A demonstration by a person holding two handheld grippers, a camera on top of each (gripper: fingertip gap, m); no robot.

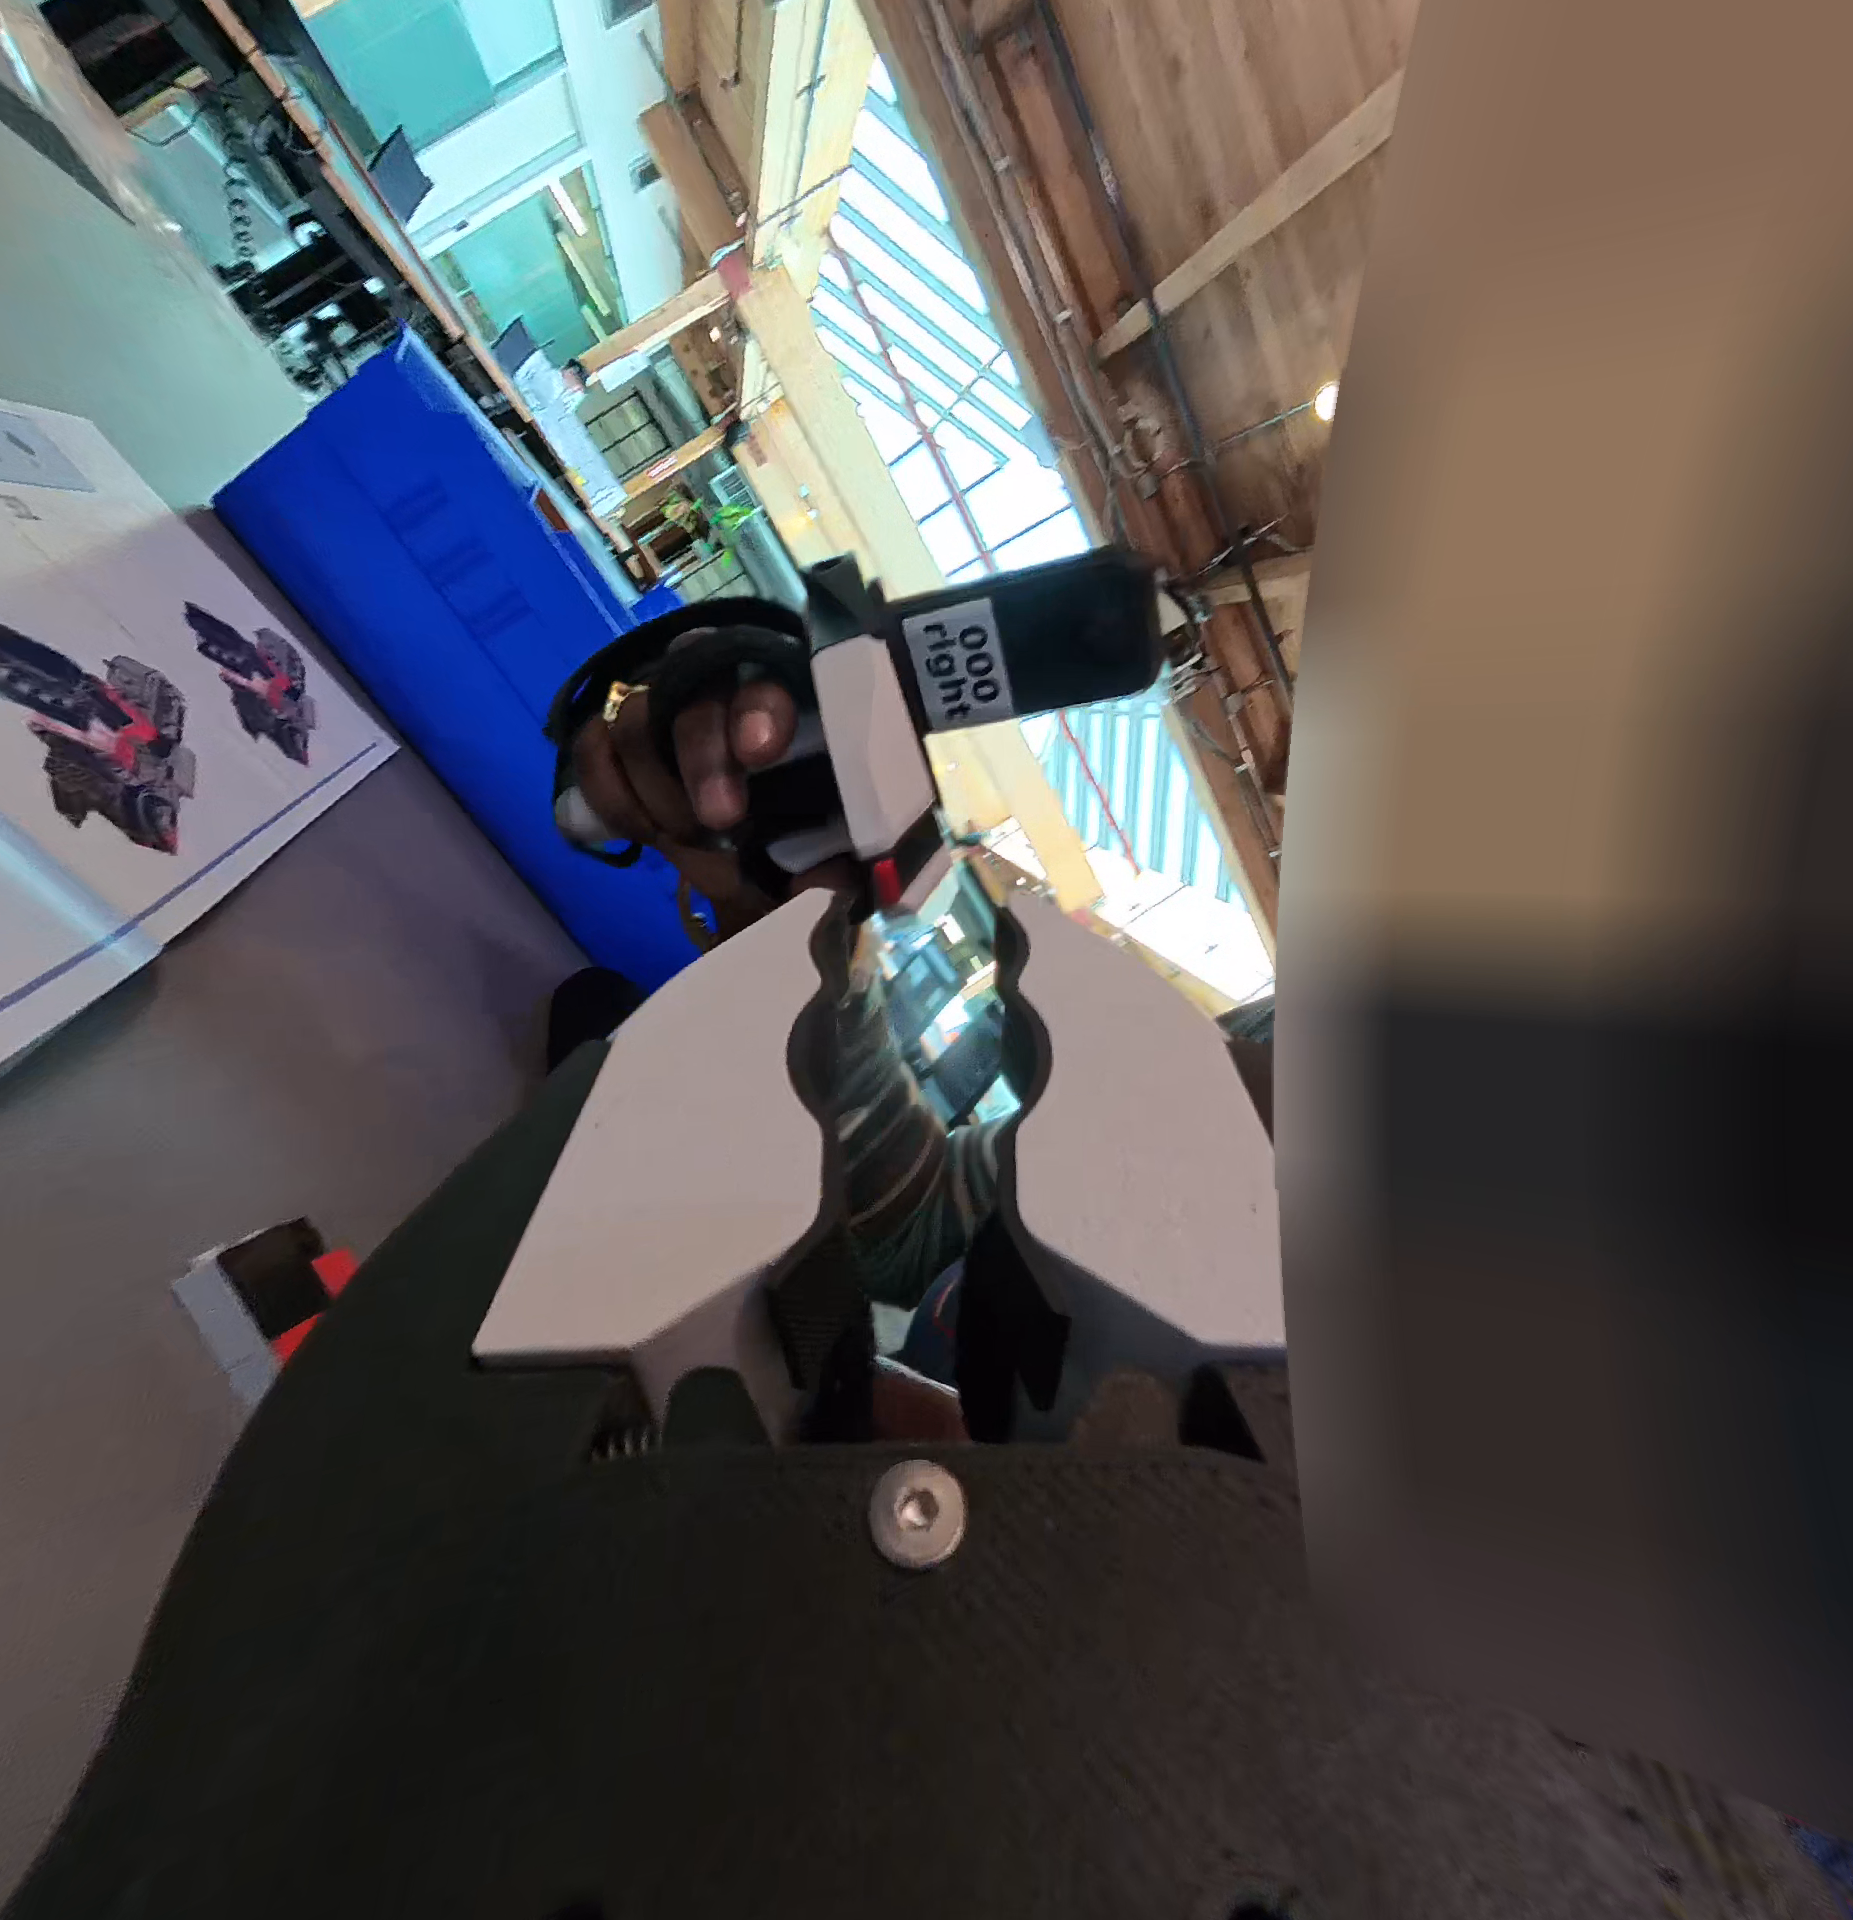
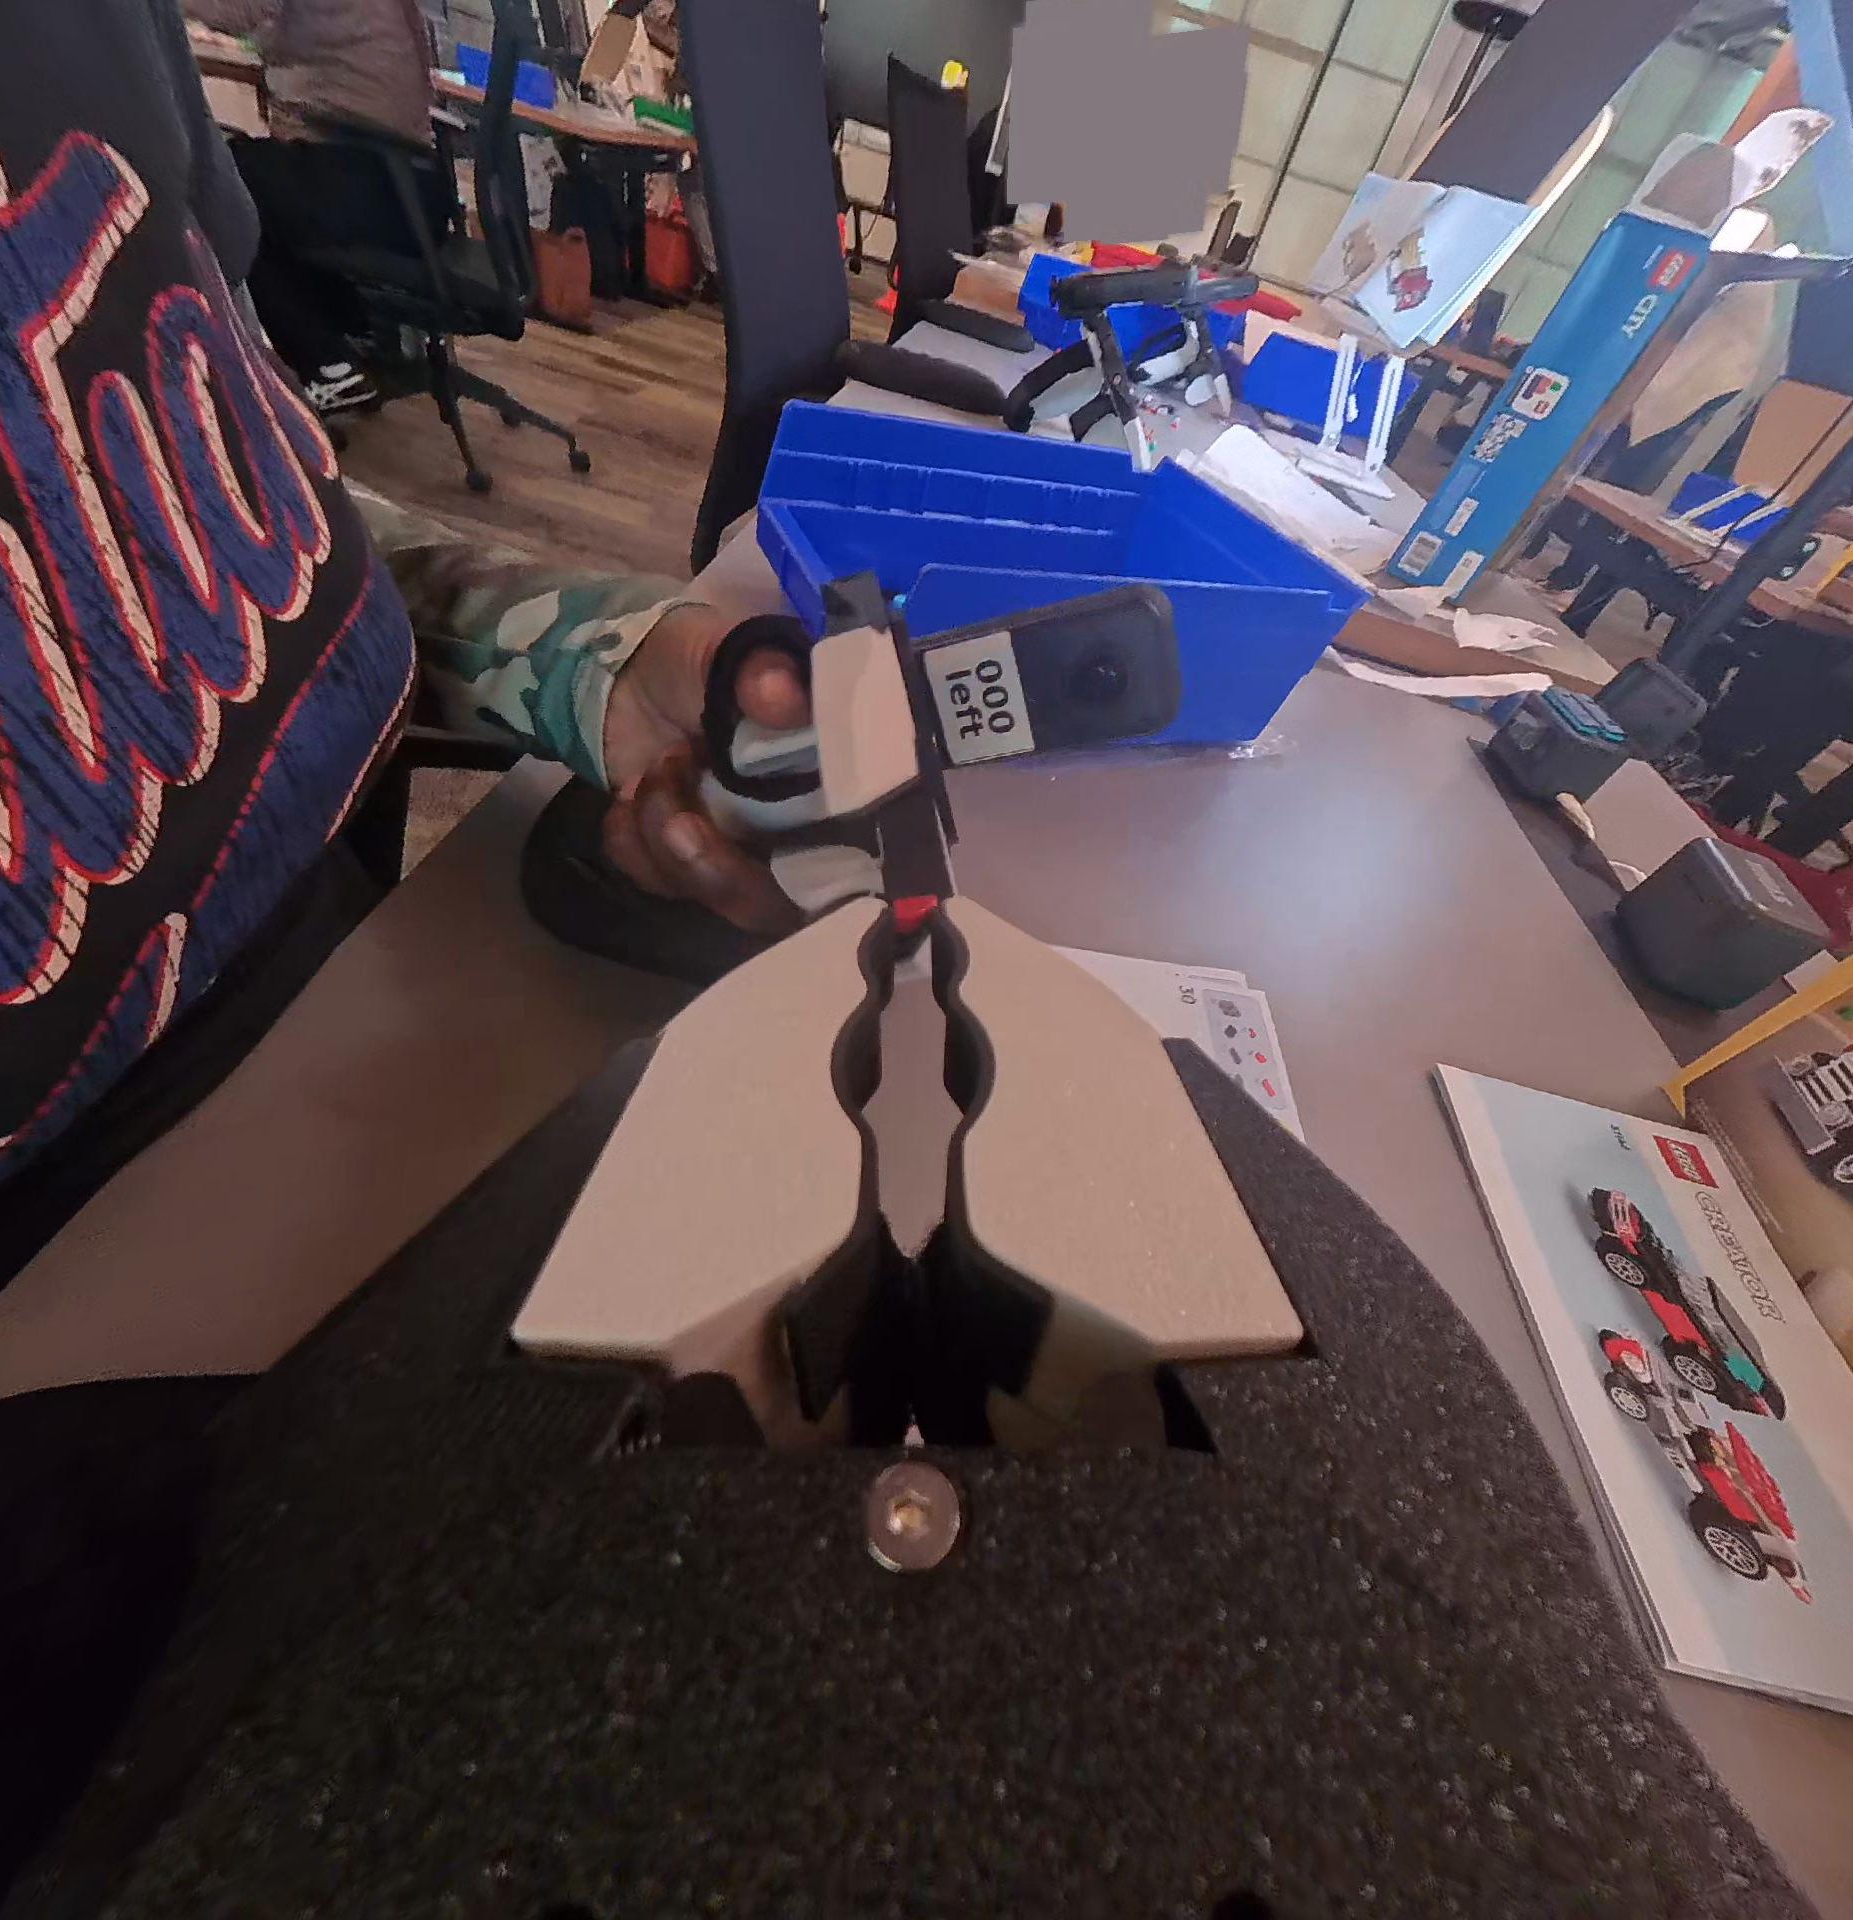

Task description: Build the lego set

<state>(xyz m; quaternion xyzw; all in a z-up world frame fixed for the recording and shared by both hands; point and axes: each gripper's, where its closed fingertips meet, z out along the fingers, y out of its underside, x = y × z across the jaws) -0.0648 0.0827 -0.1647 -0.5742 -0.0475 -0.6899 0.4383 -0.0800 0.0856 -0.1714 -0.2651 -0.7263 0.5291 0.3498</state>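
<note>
Booklet cut off at right edge

I'm looking at an open workshop-office: black wheeled office chairs at long desks, blue plastic parts bins, exposed timber roof beams overhead.

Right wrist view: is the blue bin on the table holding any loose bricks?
No: the blue bin shows only bare blue walls and dividers where its inside is visible, though the left gripper hides part of it.
</note>
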